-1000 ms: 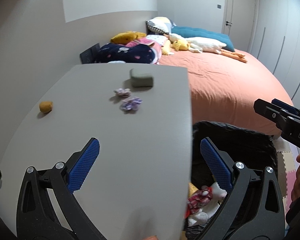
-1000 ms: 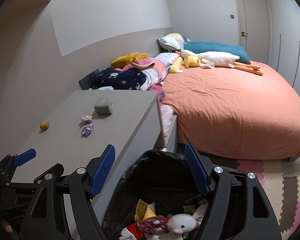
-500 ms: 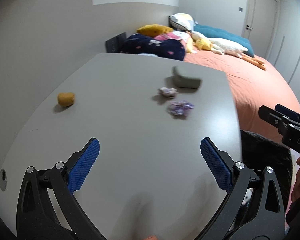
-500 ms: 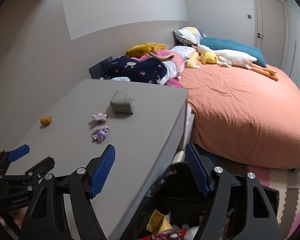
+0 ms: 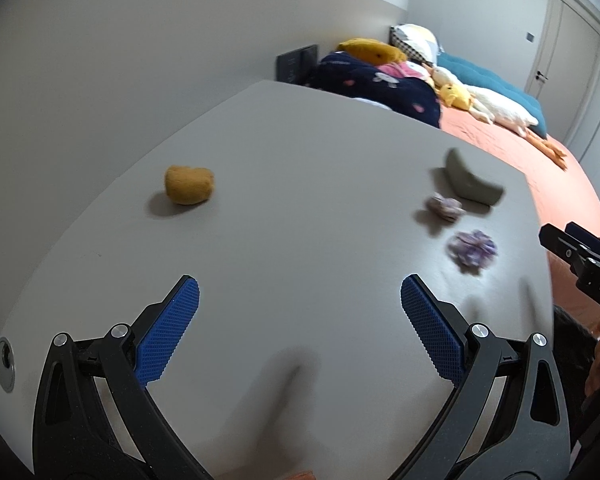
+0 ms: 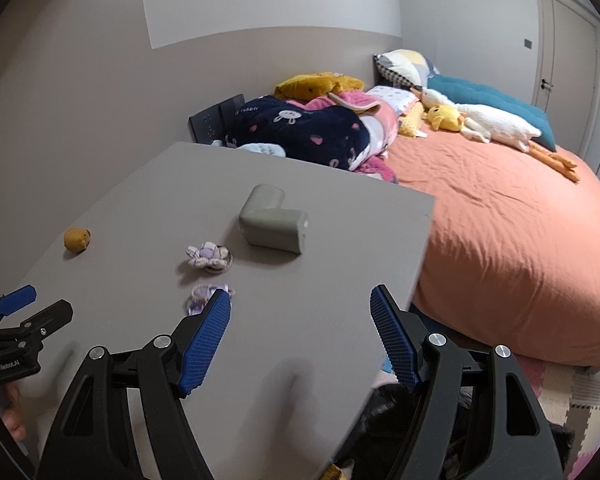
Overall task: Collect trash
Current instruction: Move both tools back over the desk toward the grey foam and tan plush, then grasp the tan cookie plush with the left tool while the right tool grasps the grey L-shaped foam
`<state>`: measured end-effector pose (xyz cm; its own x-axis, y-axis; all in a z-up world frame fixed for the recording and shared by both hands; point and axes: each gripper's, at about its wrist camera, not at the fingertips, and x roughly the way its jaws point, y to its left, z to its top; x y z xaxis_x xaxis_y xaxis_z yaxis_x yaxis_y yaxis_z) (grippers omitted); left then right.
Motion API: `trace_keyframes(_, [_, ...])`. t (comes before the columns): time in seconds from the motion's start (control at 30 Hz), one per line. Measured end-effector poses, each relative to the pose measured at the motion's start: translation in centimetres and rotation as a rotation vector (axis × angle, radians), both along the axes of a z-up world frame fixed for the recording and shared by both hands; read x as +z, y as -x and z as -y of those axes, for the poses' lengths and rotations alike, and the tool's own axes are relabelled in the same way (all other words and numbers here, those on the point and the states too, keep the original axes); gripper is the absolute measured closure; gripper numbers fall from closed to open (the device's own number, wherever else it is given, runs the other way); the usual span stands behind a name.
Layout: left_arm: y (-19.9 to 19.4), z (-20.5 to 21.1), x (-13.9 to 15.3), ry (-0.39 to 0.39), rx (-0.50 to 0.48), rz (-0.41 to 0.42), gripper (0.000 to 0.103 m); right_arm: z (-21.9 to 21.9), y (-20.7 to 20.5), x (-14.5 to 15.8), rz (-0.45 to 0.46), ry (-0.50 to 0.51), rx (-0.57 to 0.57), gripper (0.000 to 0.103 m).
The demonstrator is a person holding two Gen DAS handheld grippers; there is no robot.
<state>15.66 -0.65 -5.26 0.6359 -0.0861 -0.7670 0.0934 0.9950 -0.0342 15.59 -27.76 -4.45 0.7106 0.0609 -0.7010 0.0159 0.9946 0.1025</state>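
Observation:
On the grey table (image 5: 280, 240) lie an orange fuzzy lump (image 5: 189, 184), a grey L-shaped foam piece (image 5: 470, 184), a small fabric flower (image 5: 444, 208) and a purple fabric flower (image 5: 473, 249). My left gripper (image 5: 300, 308) is open and empty above the table's near part, the orange lump ahead to its left. My right gripper (image 6: 300, 316) is open and empty near the table's right edge; the purple flower (image 6: 204, 298) sits by its left fingertip. The foam piece (image 6: 272, 226), the other flower (image 6: 209, 257) and the lump (image 6: 76, 239) lie beyond. The black trash bag (image 6: 384, 432) shows below the table's edge.
A bed with an orange cover (image 6: 500, 232) stands right of the table, with piled blankets (image 6: 308, 132) and plush toys at its head. A wall runs along the table's left. A foam floor mat (image 6: 568, 396) lies by the bed. A cable hole (image 5: 5, 360) is in the table's left corner.
Both grippers moved from over the trash bag leftward and forward over the table. The orange lump and flowers are now closer. Both stayed open.

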Motion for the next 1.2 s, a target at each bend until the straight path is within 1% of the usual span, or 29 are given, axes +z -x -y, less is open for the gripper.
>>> trace_keyframes(0.07, [-0.7, -0.6, -0.3, -0.001, 0.014, -0.005, 0.005, -0.3, -1.4, -0.3, -0.015, -0.014, 0.012, 0.03])
trace_keyframes(0.23, [-3.0, -2.0, -1.1, -0.018, 0.029, -0.022, 0.005, -1.0, -3.8, -0.8, -0.031, 0.002, 0.027, 0.03])
trace_keyframes(0.47, [-5.8, -3.8, -1.9, -0.011, 0.064, -0.044, 0.005, -2.3, -7.6, -1.5, -0.057, 0.036, 0.056, 0.03])
trace_keyframes(0.63, [-8.1, -4.8, -2.3, -0.031, 0.077, -0.053, 0.005, -2.6, -9.9, -2.0, -0.074, 0.086, 0.056, 0.03])
trace_keyframes(0.7, [-9.1, -5.4, -2.7, -0.021, 0.091, -0.063, 0.005, -2.4, -10.7, -2.4, -0.084, 0.093, 0.049, 0.027])
trace_keyframes(0.87, [-10.0, -5.8, -2.9, -0.023, 0.107, -0.043, 0.005, -1.9, -12.0, -2.9, -0.096, 0.089, 0.04, 0.026])
trace_keyframes(0.9, [-10.2, -5.8, -2.9, -0.03, 0.11, -0.036, 0.006, -1.8, -12.3, -3.1, -0.101, 0.087, 0.043, 0.026])
trace_keyframes(0.97, [-10.4, -5.7, -2.8, -0.039, 0.104, -0.028, 0.012, -1.8, -12.6, -3.3, -0.105, 0.091, 0.049, 0.026])
trace_keyframes(1.0, [-10.5, -5.6, -2.8, -0.041, 0.098, -0.027, 0.017, -1.9, -12.6, -3.4, -0.105, 0.094, 0.051, 0.026])
trace_keyframes(1.07, [-11.0, -5.5, -2.9, -0.044, 0.089, -0.03, 0.021, -2.0, -12.7, -3.7, -0.108, 0.098, 0.054, 0.027])
trace_keyframes(1.13, [-11.4, -5.4, -3.1, -0.05, 0.087, -0.031, 0.027, -1.9, -12.7, -3.9, -0.11, 0.074, 0.064, 0.032])
trace_keyframes(1.2, [-11.5, -5.5, -3.3, -0.048, 0.082, -0.037, 0.032, -1.9, -12.7, -3.9, -0.107, 0.054, 0.067, 0.042])
